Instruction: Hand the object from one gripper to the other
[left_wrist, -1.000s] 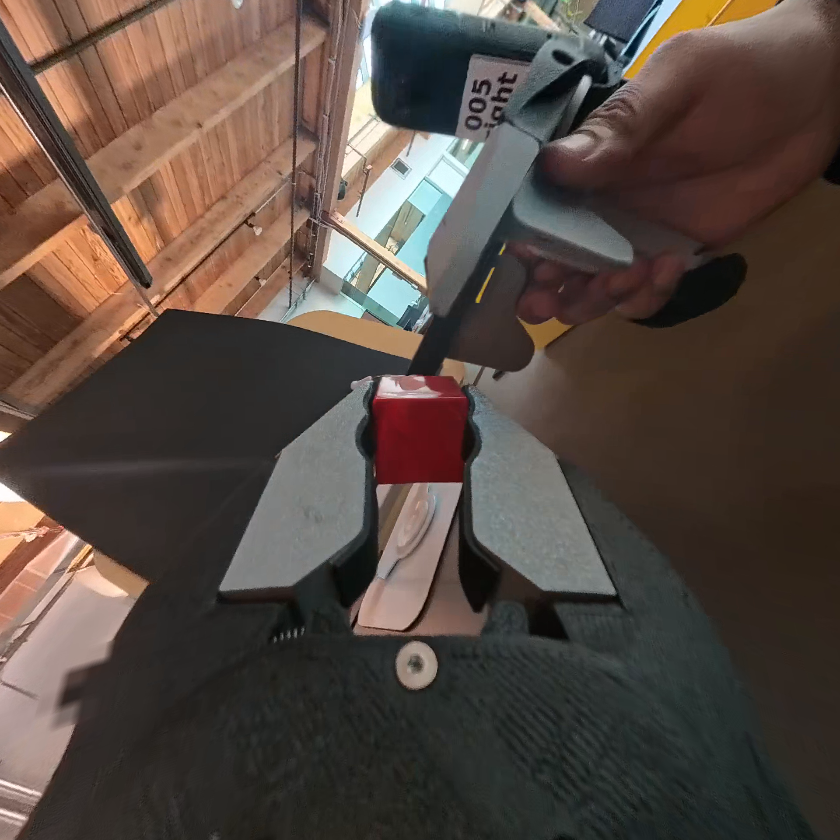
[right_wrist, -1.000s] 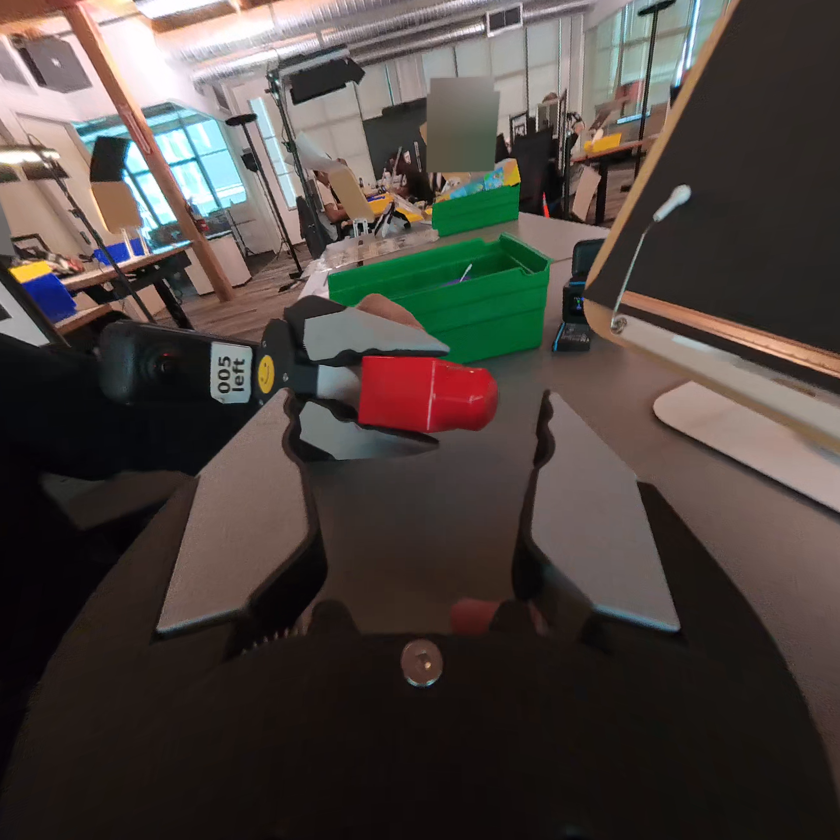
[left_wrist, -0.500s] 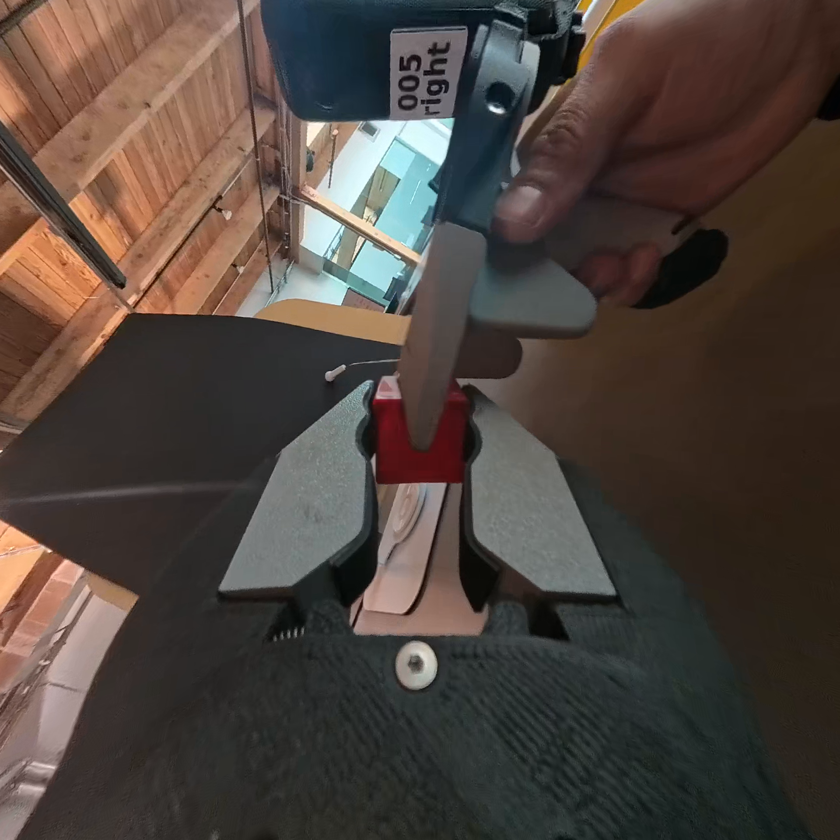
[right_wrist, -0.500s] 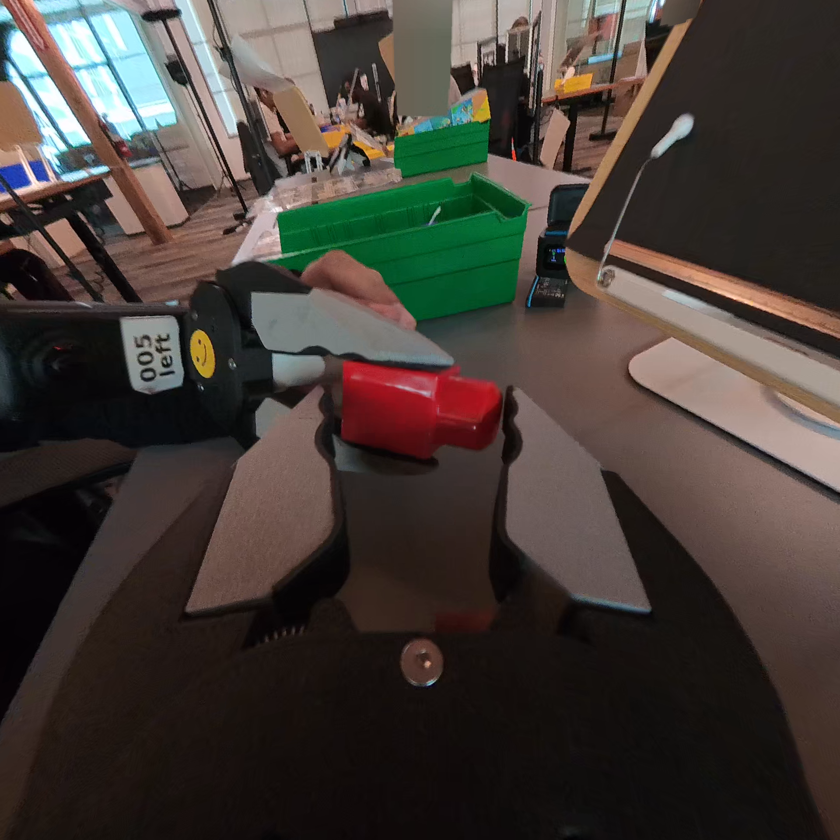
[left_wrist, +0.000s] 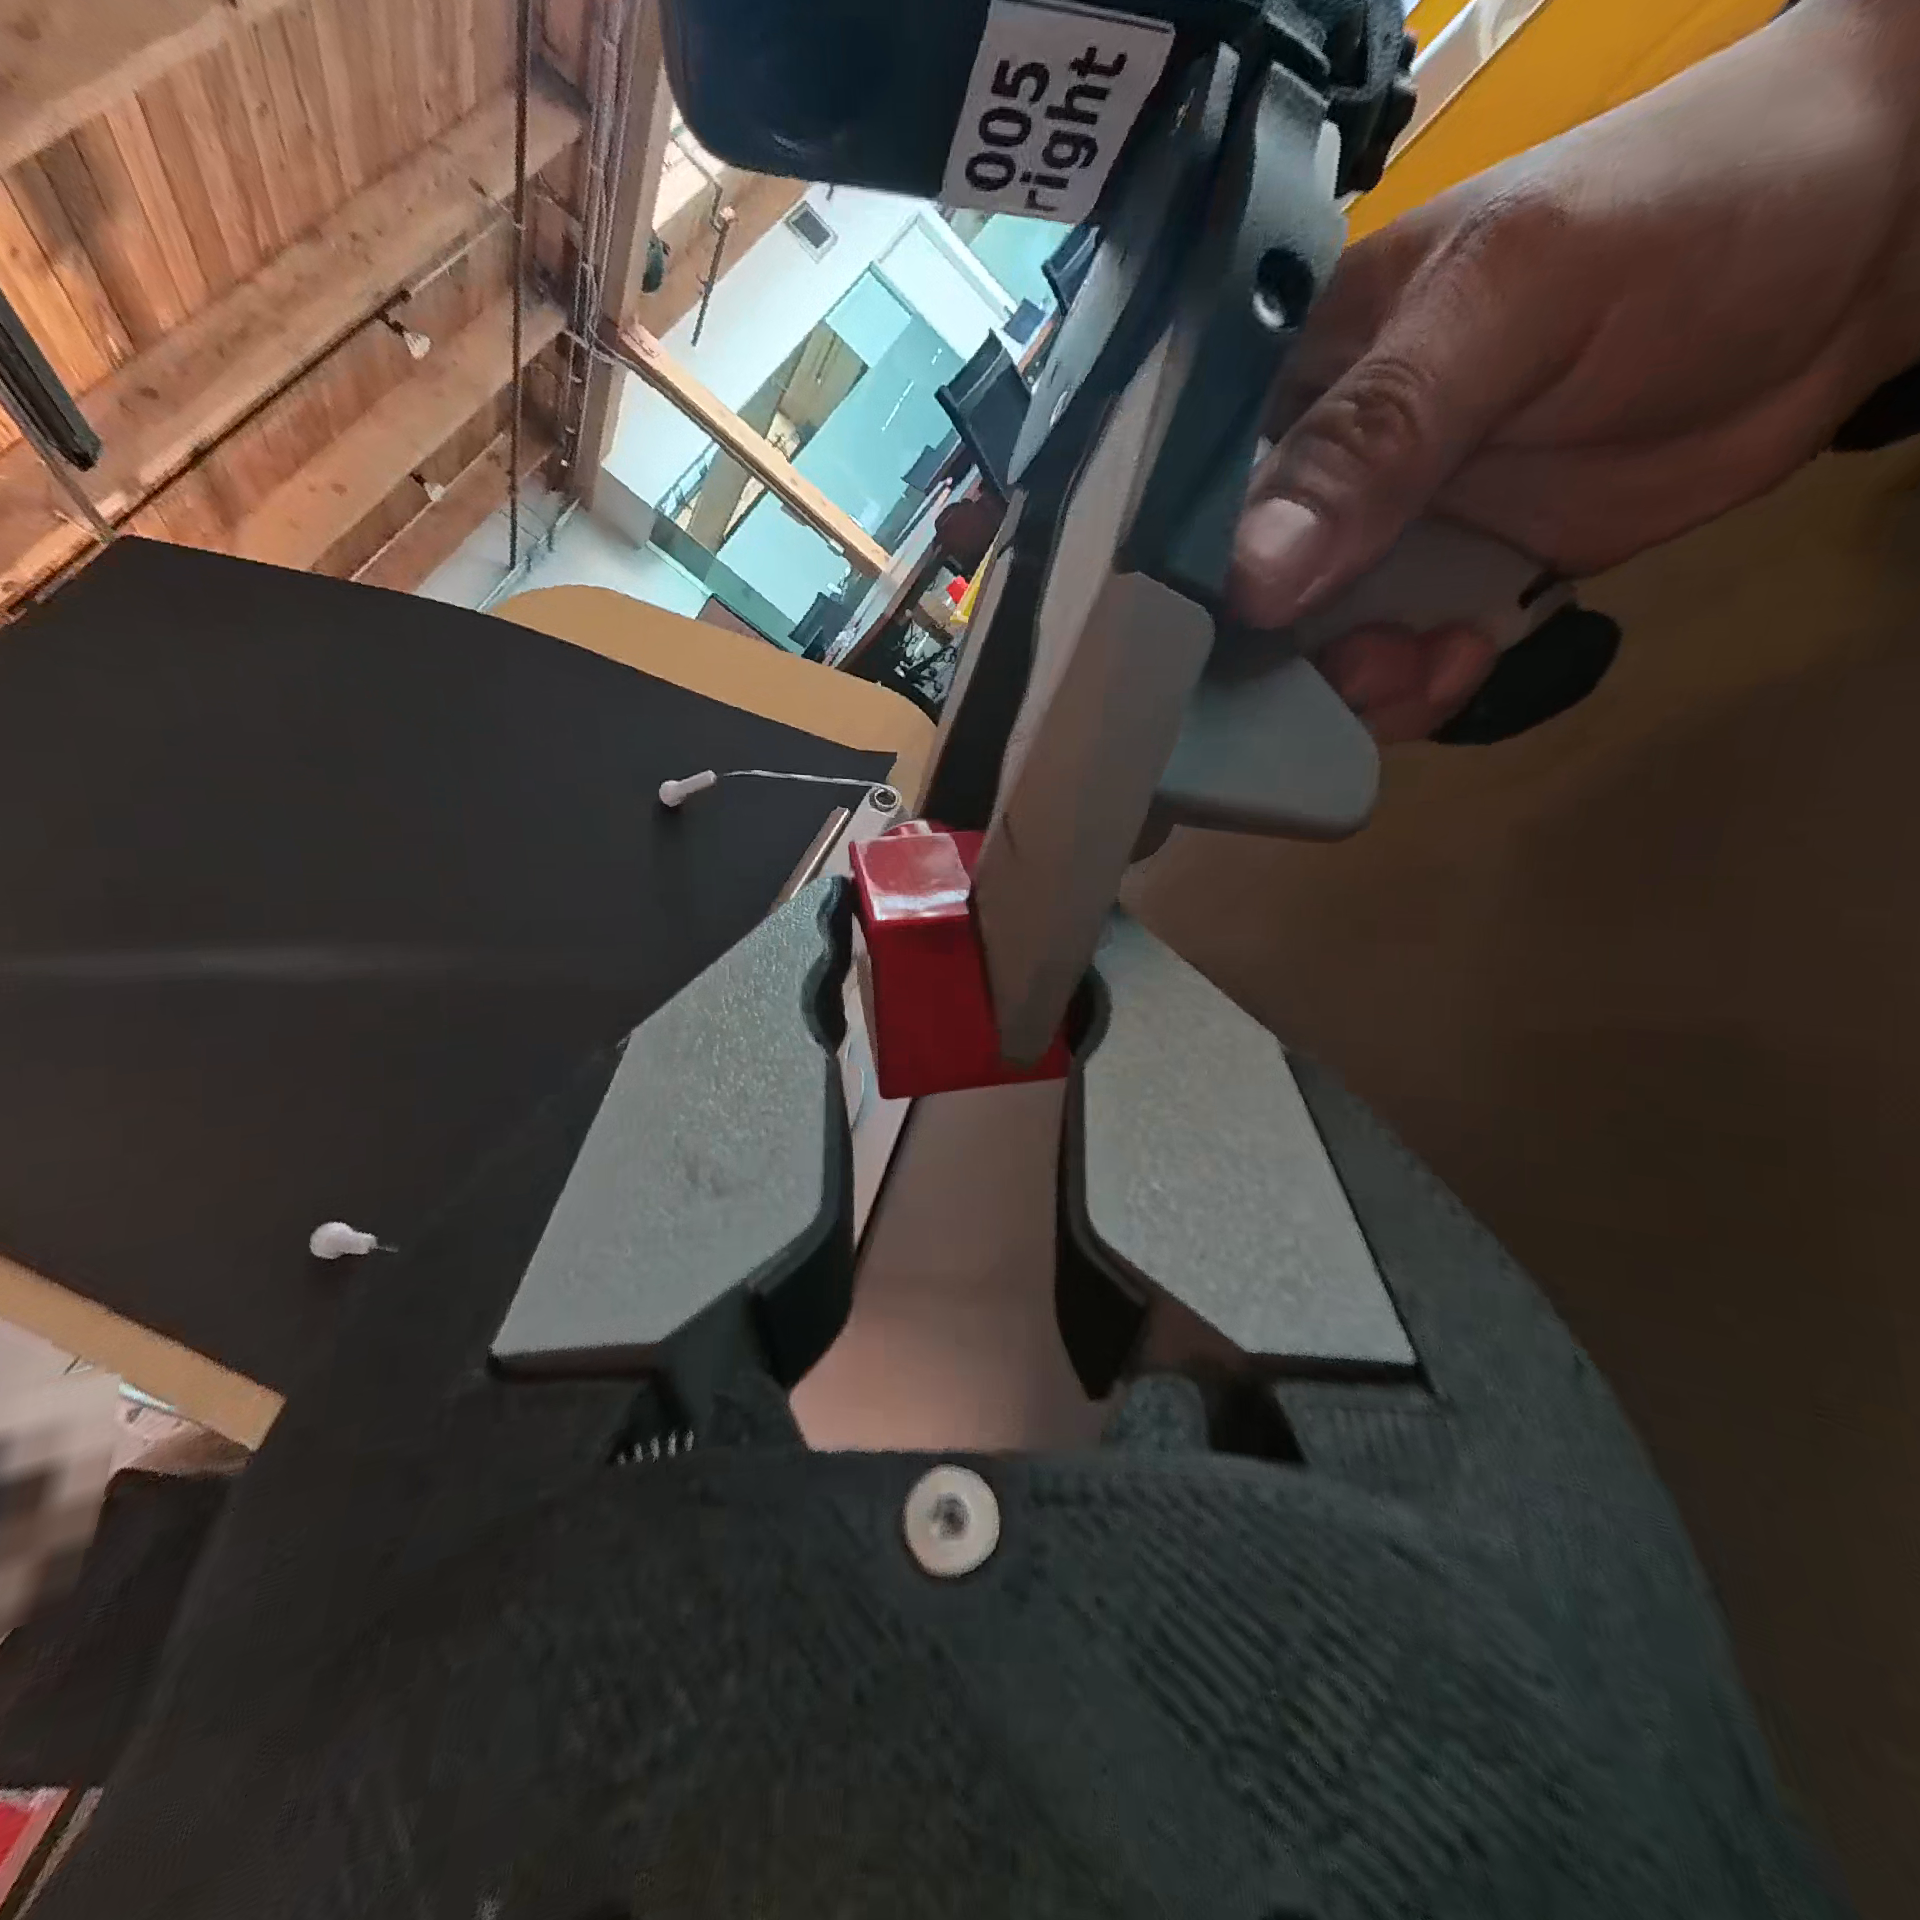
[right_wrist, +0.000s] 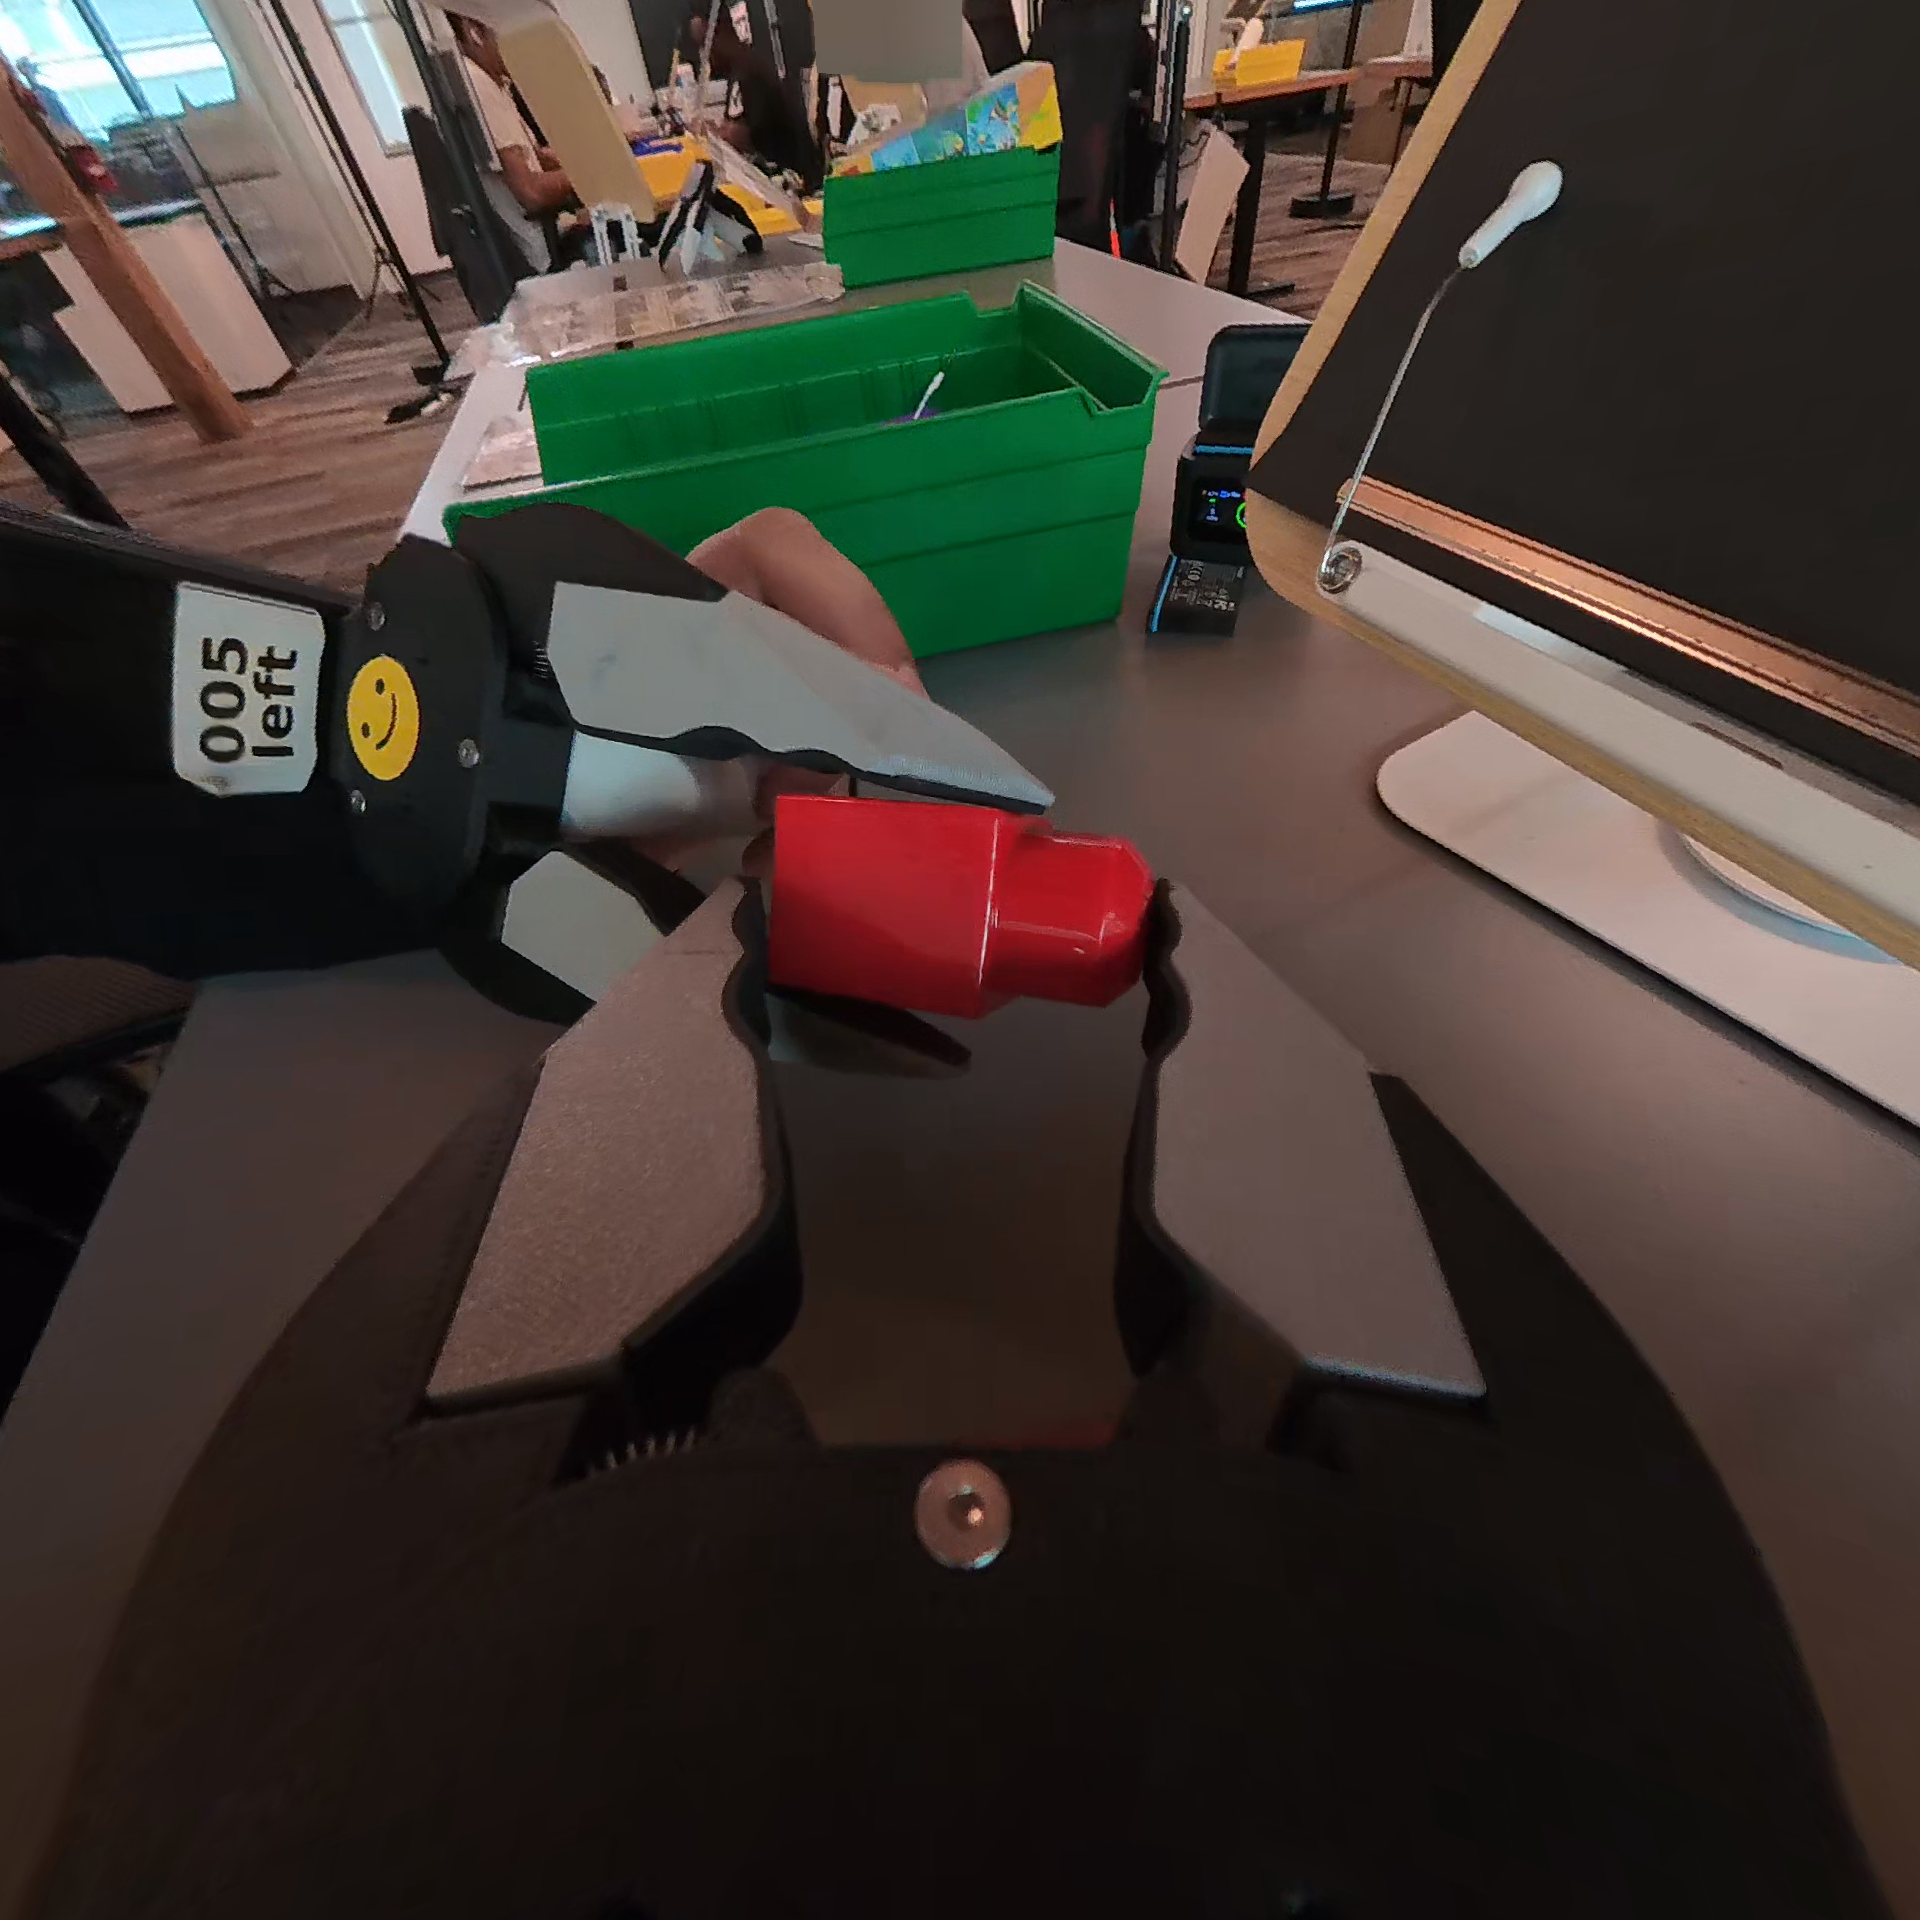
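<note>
A red block with a narrower rounded end (right_wrist: 935, 914) is held in the air above the grey table (right_wrist: 1403, 1039). My right gripper (right_wrist: 951, 935) is shut on it lengthwise, one fingertip on each end. My left gripper (left_wrist: 961, 966) is also shut on the red block (left_wrist: 925, 997), its two jaws pressing on opposite sides. In the right wrist view the left gripper's upper finger (right_wrist: 748, 686) lies on top of the block. In the left wrist view one right gripper finger (left_wrist: 1049, 831) crosses in front of the block, and the other is hidden behind it.
A green bin (right_wrist: 831, 499) stands behind the grippers, with a second green bin (right_wrist: 935, 218) farther back. A small black device (right_wrist: 1216, 499) sits beside it. A tilted black board with a wooden rim (right_wrist: 1662, 312) on a white stand (right_wrist: 1558, 810) is at the right. My left and right fingertips are right by each other.
My right gripper, open and short of the block a second ago, has moved around it and closed on its two ends. My left gripper has kept its hold.
</note>
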